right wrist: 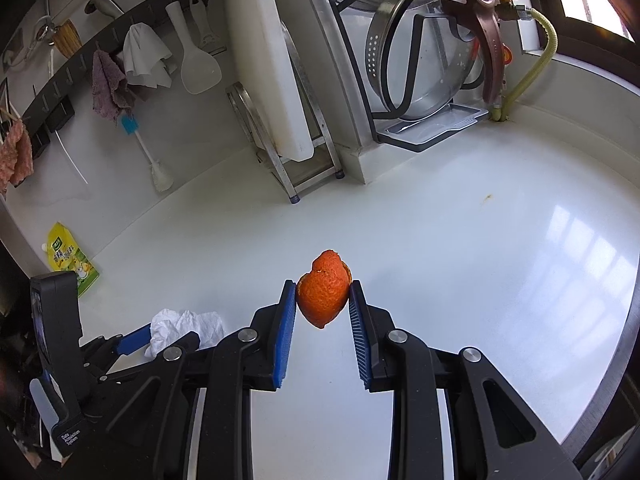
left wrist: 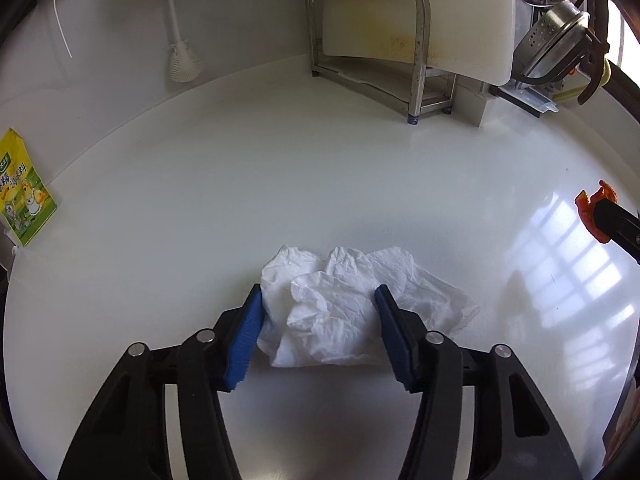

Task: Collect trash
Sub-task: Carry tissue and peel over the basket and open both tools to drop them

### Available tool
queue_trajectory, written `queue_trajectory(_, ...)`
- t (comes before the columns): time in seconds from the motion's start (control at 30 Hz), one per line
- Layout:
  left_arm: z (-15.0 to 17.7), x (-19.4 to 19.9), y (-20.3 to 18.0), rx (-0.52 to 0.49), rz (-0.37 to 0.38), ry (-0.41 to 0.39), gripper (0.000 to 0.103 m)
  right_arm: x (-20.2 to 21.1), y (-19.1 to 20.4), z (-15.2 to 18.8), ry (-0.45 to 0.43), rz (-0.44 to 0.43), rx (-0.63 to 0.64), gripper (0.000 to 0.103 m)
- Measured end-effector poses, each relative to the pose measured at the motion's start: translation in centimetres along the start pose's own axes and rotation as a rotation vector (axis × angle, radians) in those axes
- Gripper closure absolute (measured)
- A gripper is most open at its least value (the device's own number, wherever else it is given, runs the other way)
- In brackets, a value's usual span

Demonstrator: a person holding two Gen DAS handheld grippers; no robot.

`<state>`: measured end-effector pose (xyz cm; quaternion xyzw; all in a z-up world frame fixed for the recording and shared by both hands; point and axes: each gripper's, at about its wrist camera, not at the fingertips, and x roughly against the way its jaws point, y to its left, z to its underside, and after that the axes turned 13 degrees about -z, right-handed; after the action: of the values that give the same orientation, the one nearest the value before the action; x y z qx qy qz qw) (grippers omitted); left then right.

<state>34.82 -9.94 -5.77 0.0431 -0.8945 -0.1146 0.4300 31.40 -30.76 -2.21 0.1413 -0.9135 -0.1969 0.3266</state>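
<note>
On the counter, my left gripper is pinching the tissue, which hasn't been lifted yet. My right gripper has clamped the peel. Both pieces are secured; I see no bin, so disposal remains.

L tongs half-closed; R tongs clamped.

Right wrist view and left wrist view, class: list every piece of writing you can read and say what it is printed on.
"Data Acquisition System": white letters on the black body of the left gripper, low in the right wrist view.
Yellow-green packet by the wall: printed characters and a cartoon chick, too blurred to read in either view.
Nothing else bears legible text.
</note>
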Motion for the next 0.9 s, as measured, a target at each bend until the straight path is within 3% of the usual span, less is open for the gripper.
queue_trajectory(0.07,0.1,0.1,0.0,0.000,0.017,-0.004,0.071,-0.1,0.0,0.0,0.004,-0.004,0.001,0.077)
queue_trajectory(0.17,0.4,0.5,0.0,-0.003,0.020,-0.022,0.083,-0.1,0.0,0.1,0.004,-0.010,0.001,0.077)
queue_trajectory(0.37,1.4,3.0,1.1,0.005,0.016,-0.117,0.084,1.2,0.6,0.6,-0.026,-0.026,0.010,0.077)
queue_trajectory(0.53,3.8,7.5,2.1,0.017,0.035,-0.199,0.084,4.2,1.5,2.4,-0.065,-0.035,0.036,0.077)
queue_trajectory(0.77,9.9,14.9,3.4,-0.034,0.042,-0.281,0.084,10.7,3.6,8.7,-0.091,-0.037,0.049,0.077)
queue_trajectory(0.9,13.3,17.4,4.4,-0.026,0.055,-0.264,0.084,15.9,5.1,13.3,-0.111,-0.045,0.029,0.077)
